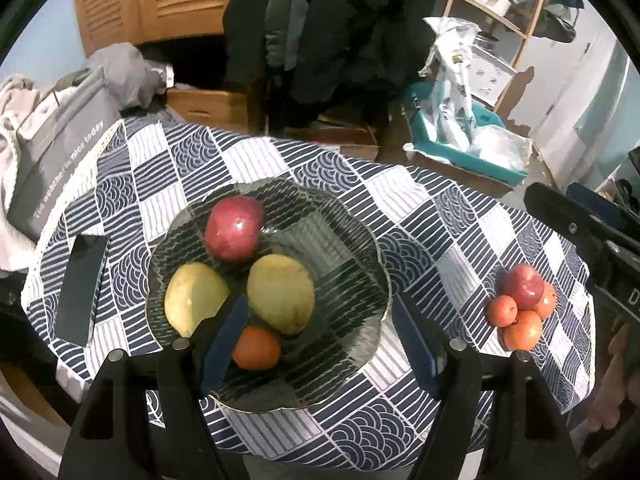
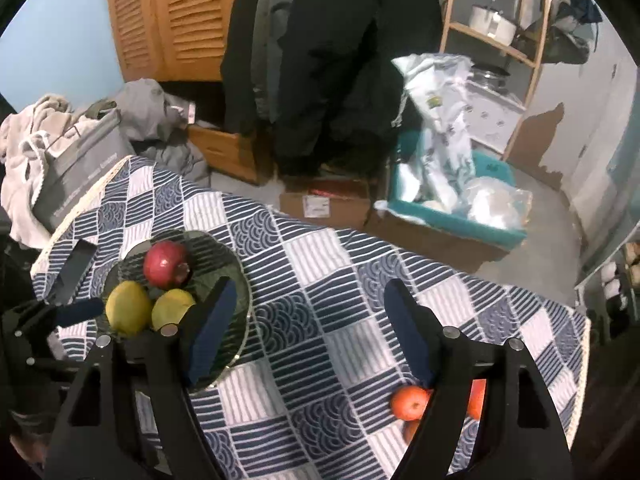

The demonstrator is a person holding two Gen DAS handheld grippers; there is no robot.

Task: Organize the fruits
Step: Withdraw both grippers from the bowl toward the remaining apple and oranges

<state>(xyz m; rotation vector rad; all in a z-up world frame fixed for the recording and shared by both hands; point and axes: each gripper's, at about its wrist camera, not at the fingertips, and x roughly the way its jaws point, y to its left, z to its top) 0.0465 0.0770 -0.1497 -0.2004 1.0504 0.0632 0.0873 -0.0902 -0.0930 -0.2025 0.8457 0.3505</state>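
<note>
A clear glass bowl [image 1: 344, 256] on the checked tablecloth holds a red pomegranate [image 1: 234, 228], two yellow mangoes [image 1: 280, 292] and an orange [image 1: 256, 348]. My left gripper [image 1: 320, 340] hovers open over the bowl's near side, its pads touching nothing. A red fruit [image 1: 522, 286] and three oranges [image 1: 522, 330] are clustered on the cloth at the right. My right gripper [image 2: 310, 332] is open and empty above bare cloth between the bowl [image 2: 240, 276] and the oranges [image 2: 410, 402], which its right finger partly hides.
A dark phone [image 1: 82, 288] lies left of the bowl. A grey box [image 1: 60, 168] leans at the table's far left edge. Beyond the far edge, cardboard boxes [image 2: 324, 200] and a teal bin [image 2: 460, 220] stand on the floor.
</note>
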